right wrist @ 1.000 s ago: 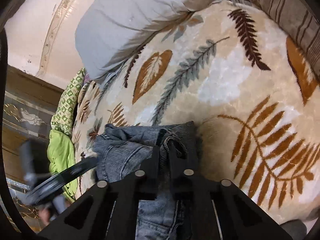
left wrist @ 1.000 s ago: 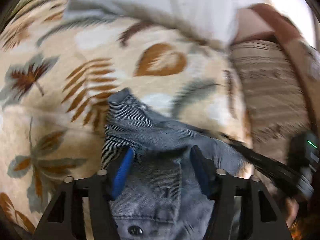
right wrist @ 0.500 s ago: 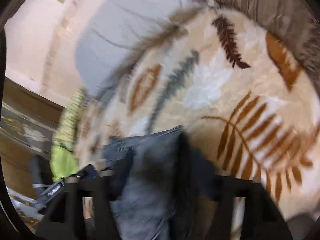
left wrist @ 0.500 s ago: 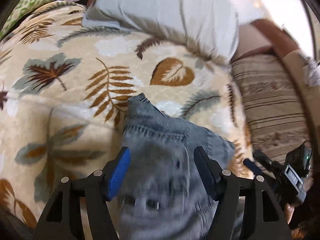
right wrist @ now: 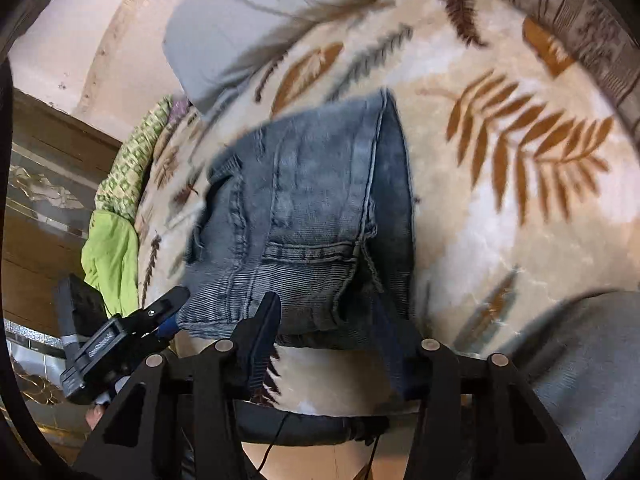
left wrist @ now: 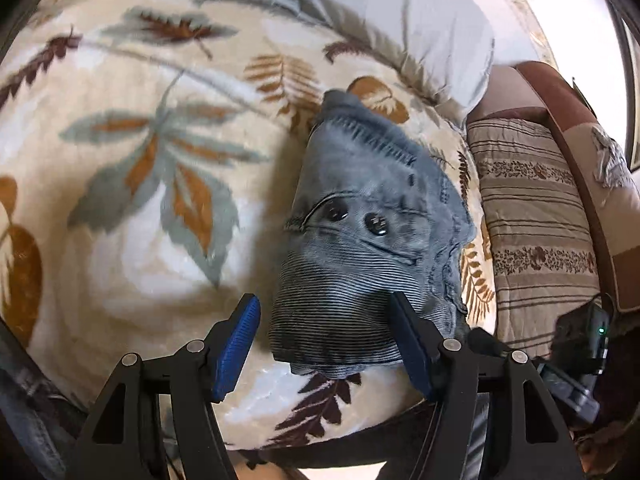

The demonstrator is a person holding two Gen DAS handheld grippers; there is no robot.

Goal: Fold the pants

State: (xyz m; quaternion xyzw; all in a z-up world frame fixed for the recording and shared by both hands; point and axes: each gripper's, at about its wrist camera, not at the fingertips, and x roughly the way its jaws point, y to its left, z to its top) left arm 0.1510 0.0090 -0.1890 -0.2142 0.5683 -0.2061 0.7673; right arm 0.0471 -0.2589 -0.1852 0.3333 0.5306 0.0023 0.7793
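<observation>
Both grippers clear of the folded grey-blue denim pants [left wrist: 360, 240]

Left gripper [left wrist: 326, 340] released; right gripper [right wrist: 326, 340], jaws just narrowing, grasps nothing. Near the leaf-patterned blanket's [left wrist: 140, 200] edge, a brush could undo the bundle.

Loads of open blanket [left wrist: 132, 240] left of the folded jeans [left wrist: 360, 240], and more on their right in the right wrist view, so a gripper can slide in from either side. Behind them the grey pillow [left wrist: 392, 20] blocks the way. A striped cushion [left wrist: 532, 216] walls off the right edge, near the jeans.
</observation>
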